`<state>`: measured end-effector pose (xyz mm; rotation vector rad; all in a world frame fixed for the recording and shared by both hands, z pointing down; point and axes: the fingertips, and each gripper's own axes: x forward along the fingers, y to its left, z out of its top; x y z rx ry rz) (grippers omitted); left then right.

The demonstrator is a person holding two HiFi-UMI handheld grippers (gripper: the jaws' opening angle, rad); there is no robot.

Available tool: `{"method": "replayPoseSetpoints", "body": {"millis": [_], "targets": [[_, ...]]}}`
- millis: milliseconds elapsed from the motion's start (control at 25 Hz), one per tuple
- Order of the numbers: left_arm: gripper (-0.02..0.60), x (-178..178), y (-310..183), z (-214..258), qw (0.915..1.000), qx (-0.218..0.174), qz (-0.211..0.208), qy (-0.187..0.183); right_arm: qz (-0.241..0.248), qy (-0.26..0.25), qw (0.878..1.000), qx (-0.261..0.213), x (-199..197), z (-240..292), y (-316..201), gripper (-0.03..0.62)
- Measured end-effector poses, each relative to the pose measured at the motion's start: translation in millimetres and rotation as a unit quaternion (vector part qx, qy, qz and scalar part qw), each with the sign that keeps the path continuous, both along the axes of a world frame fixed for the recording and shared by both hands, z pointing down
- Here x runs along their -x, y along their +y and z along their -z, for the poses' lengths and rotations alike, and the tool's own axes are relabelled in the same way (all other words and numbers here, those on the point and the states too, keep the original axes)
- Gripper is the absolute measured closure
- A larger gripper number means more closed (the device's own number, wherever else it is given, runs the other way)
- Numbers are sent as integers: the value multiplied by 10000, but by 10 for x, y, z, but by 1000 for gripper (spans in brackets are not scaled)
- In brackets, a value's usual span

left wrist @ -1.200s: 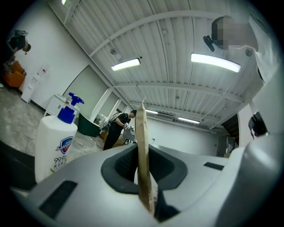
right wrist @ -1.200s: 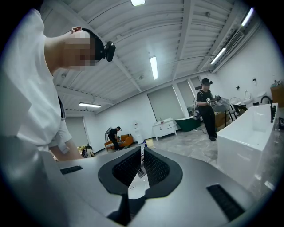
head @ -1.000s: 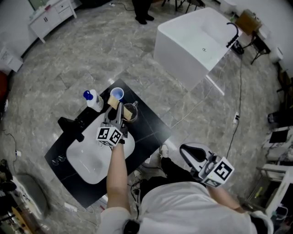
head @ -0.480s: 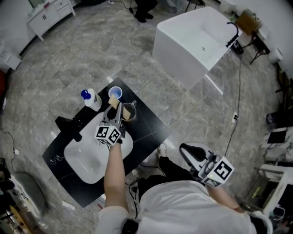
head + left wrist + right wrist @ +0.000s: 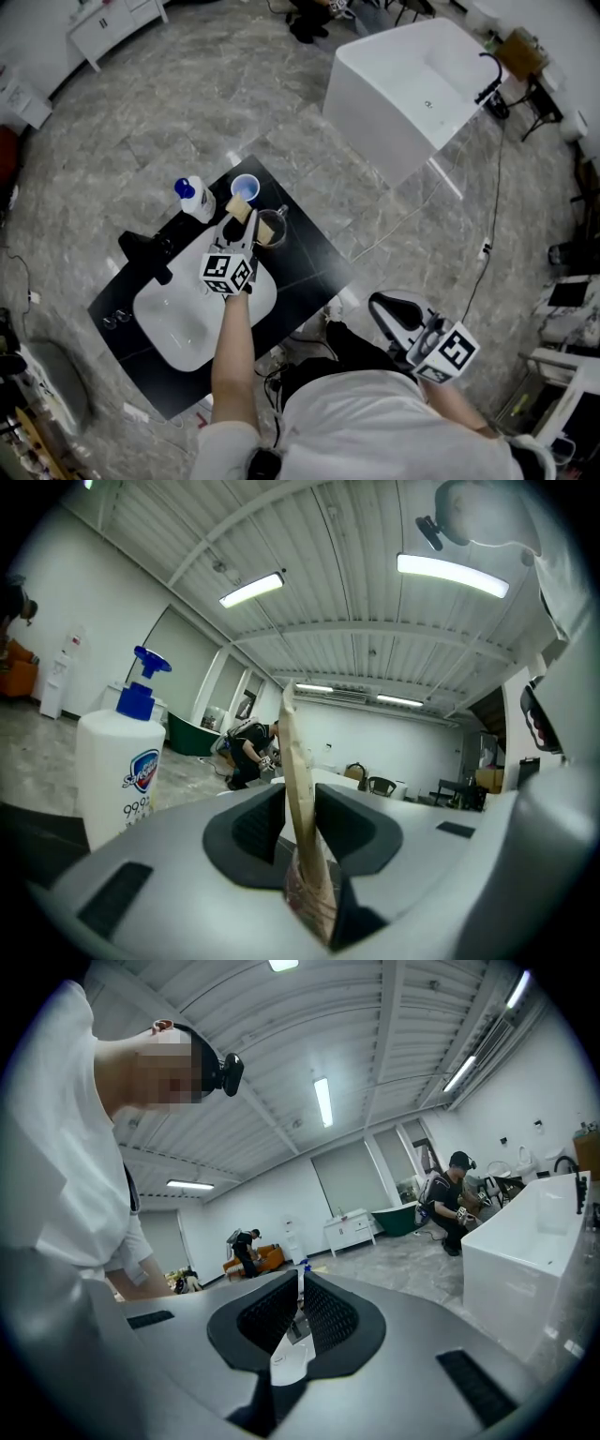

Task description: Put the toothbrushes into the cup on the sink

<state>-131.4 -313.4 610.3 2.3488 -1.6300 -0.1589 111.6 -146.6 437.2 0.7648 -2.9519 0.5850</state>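
My left gripper (image 5: 246,226) reaches over the black counter (image 5: 309,258), just behind the white basin (image 5: 178,323). A flat tan toothbrush (image 5: 298,789) stands upright between its jaws. The jaws are opening and the brush sits loosely in the gap. In the head view its tan end (image 5: 238,208) shows between a blue cup (image 5: 245,187) and a glass cup (image 5: 271,228). My right gripper (image 5: 379,306) hangs low beside the person's body, off the counter, with its jaws together and nothing in them (image 5: 298,1290).
A white soap bottle with a blue pump (image 5: 193,200) stands left of the blue cup. A black tap (image 5: 145,253) sits at the basin's back. A white bathtub (image 5: 412,89) stands on the marble floor beyond. People crouch in the distance.
The left gripper stays by the two cups with the toothbrush. The right gripper has not moved.
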Motion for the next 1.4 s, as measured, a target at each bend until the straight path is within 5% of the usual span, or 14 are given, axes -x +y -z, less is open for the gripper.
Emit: {"method": "replayPoseSetpoints", "body": {"millis": [240,760,1200,1400], "targets": [[370,101,9,41,9995,25,253,-162,48,-23,10000,7,38,-9,-32,548],[351,327,294,391,9952,-173,893,-365,217,-274,9994,-78,230,78,-34,548],[429,253,966,763,9912,-263,1144,-611,388,-550,9977,7,319,61,-97,548],[538,337,1262,893,9887,-219,1379,-546,540,-719,9959,27,440,112,-100,548]]}}
